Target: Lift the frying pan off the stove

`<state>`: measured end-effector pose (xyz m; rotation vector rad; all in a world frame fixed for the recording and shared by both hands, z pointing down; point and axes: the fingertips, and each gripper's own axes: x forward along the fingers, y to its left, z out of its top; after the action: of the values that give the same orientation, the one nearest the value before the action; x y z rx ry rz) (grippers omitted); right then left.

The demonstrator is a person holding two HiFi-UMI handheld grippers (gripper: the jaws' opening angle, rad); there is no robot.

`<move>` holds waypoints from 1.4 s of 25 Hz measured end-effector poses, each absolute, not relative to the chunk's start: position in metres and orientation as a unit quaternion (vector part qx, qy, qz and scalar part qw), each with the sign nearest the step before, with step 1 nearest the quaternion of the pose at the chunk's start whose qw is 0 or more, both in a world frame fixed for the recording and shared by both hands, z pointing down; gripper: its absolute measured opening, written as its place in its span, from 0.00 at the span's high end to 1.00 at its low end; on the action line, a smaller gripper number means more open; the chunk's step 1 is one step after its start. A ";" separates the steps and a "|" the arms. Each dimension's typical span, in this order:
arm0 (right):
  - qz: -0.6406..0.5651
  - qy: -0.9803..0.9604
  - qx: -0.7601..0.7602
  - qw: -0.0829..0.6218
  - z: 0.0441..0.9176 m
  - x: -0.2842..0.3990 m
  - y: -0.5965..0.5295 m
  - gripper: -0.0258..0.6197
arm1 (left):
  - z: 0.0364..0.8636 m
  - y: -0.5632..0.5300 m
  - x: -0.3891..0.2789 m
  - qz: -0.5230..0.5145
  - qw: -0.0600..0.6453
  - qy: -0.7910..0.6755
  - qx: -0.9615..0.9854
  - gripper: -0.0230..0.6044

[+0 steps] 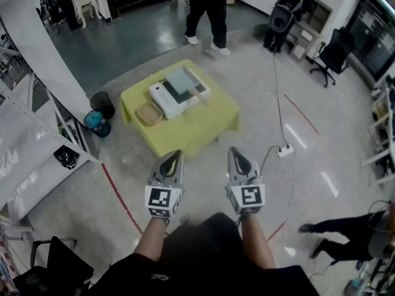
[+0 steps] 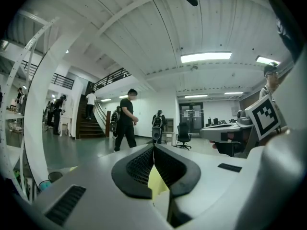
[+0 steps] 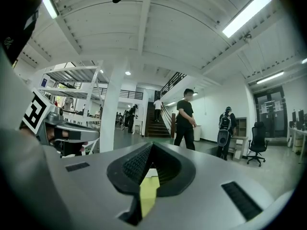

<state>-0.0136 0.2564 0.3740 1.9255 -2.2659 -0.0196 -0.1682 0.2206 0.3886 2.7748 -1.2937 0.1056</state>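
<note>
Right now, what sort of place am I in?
Probably a large indoor lab or workshop hall rather than a home kitchen: there's a staircase, an office chair, and a lone yellow-covered table standing on open floor.

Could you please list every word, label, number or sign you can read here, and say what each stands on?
No text can be read in any view.
On the left gripper, marker cube: square black-and-white pattern, no letters.
On the right gripper, marker cube: same kind of pattern, no letters.
On the far glass doors, sheets: too small to read.
On the person's dark shirt, a mark: too small and blurred.
</note>
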 end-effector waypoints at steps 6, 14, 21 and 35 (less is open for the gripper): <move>0.005 -0.757 0.649 0.082 0.375 -0.005 0.229 0.94 | 0.399 0.194 -0.155 0.042 0.047 -0.416 0.907 0.89; 0.032 -0.768 0.635 0.082 0.388 0.019 0.155 0.93 | 0.413 0.129 -0.127 0.065 0.062 -0.418 0.904 0.89; 0.040 -0.784 0.614 0.085 0.405 0.062 0.088 0.93 | 0.426 0.064 -0.081 0.092 0.076 -0.430 0.895 0.89; 0.091 -0.825 0.551 0.090 0.447 0.120 0.008 0.93 | 0.469 -0.013 0.003 0.140 0.132 -0.450 0.872 0.89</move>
<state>0.1203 0.0079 0.4468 1.6382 -2.4530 0.2700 0.0028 -0.0133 0.4687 2.5301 -1.3056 0.4063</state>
